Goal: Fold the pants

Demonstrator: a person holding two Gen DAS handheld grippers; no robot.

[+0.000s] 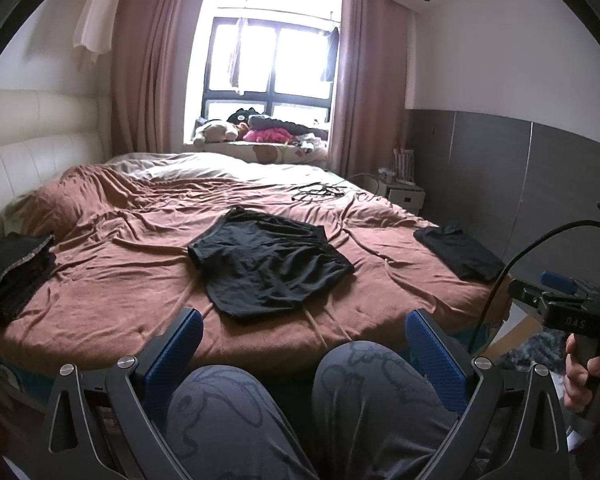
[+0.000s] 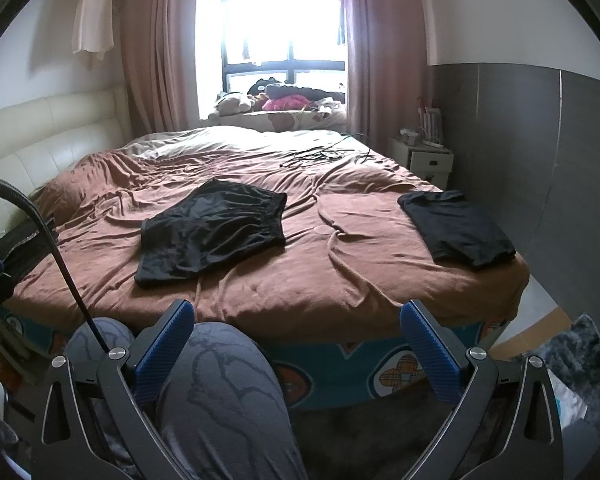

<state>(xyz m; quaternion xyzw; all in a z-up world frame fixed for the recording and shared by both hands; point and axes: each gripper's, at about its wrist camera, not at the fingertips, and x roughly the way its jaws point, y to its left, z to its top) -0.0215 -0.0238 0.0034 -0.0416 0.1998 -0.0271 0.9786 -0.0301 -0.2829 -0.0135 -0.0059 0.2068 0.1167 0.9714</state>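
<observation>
While black shorts (image 1: 270, 262) lie flat on bed (image 1: 140, 280), folded stack (image 1: 16, 272) clear only in left view.

One spread black shorts (image 1: 268, 264), two folded dark garment piles (image 1: 458, 252) (image 1: 14, 268)

A pair of shorts (image 1: 270, 264) lies spread near the middle of the bed (image 1: 380, 300), toward its near edge. A folded garment (image 1: 458, 252) sits well apart on the bed's right corner, and a stack of clothes (image 1: 14, 272) lies at the left edge. Cables (image 1: 320, 192) lie farther back. Behind the bed is a window sill (image 1: 256, 146) with stuffed toys (image 1: 216, 131); a nightstand (image 1: 406, 196) stands to the right. Both grippers, the left gripper (image 1: 304, 346) and the right gripper (image 2: 296, 334), hover over the person's knees (image 1: 364, 364) before the bed.
</observation>
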